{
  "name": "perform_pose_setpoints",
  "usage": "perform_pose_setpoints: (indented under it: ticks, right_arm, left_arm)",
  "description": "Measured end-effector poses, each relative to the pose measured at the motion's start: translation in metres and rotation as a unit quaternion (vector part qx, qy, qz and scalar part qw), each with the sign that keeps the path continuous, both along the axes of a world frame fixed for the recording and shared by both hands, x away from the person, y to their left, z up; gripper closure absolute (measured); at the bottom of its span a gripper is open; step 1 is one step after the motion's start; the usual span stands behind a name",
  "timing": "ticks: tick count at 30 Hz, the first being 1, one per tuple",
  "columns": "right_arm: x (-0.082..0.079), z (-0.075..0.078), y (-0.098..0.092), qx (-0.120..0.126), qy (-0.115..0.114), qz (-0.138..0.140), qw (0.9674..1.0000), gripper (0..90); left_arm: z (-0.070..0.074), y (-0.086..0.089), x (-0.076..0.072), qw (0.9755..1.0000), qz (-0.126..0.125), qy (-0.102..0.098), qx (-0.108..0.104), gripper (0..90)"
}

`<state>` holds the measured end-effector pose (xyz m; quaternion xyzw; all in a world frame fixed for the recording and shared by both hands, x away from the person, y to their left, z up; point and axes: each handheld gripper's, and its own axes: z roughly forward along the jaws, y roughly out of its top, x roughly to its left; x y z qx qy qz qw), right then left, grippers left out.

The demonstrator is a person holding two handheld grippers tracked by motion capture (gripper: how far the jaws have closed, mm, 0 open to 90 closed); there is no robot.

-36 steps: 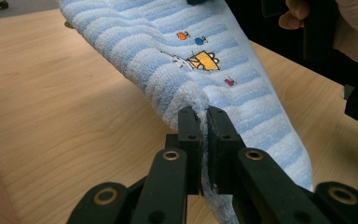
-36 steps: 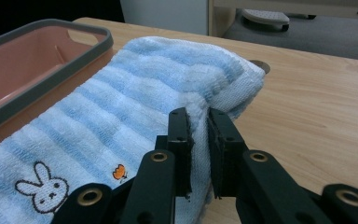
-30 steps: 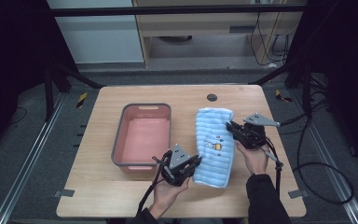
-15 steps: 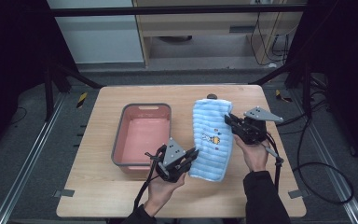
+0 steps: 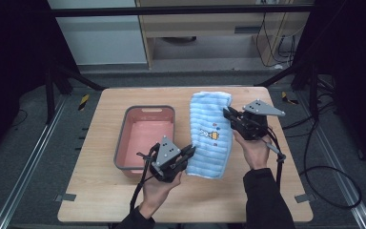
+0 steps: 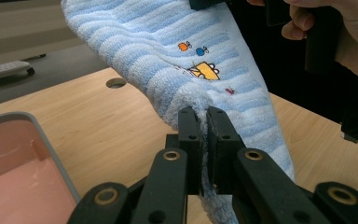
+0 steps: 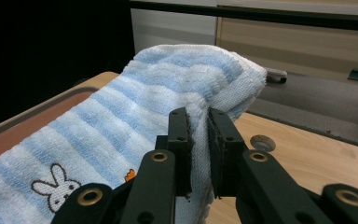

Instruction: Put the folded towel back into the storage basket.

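- table: one, wooden, with one small round hole at the far edge.
- towel: one, blue striped with small cartoon prints, folded into a long strip. Long axis runs near-to-far, just right of the tub. It looks lifted off the table, held between both grippers.
- tub: one, pink with grey rim, empty, left of the towel, close beside it.
- right gripper: jaws nearly closed, pinching the towel's right edge toward the far end.
- left gripper: jaws nearly closed on the towel's near left corner. This gripper is the one nearer the tub.
- Likely next move, a guess: towel goes left into the tub, so the left hand leads.
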<state>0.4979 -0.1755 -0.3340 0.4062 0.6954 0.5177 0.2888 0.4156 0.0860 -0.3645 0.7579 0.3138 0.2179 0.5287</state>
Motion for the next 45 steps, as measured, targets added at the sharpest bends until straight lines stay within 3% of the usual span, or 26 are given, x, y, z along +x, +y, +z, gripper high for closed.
perform_pose_setpoints:
  ticks: [28,45]
  right_arm:
    - [0.026,0.031,0.065,-0.005,-0.024,0.036,0.9991,80.5]
    - [0.045,0.032,0.121,-0.013,-0.025,0.066,0.9974,80.5]
  left_arm:
    - [0.025,0.054,0.008,0.9984,0.046,-0.022,-0.022,85.4]
    - [0.025,0.103,0.012,0.9953,0.089,-0.022,-0.032,85.4]
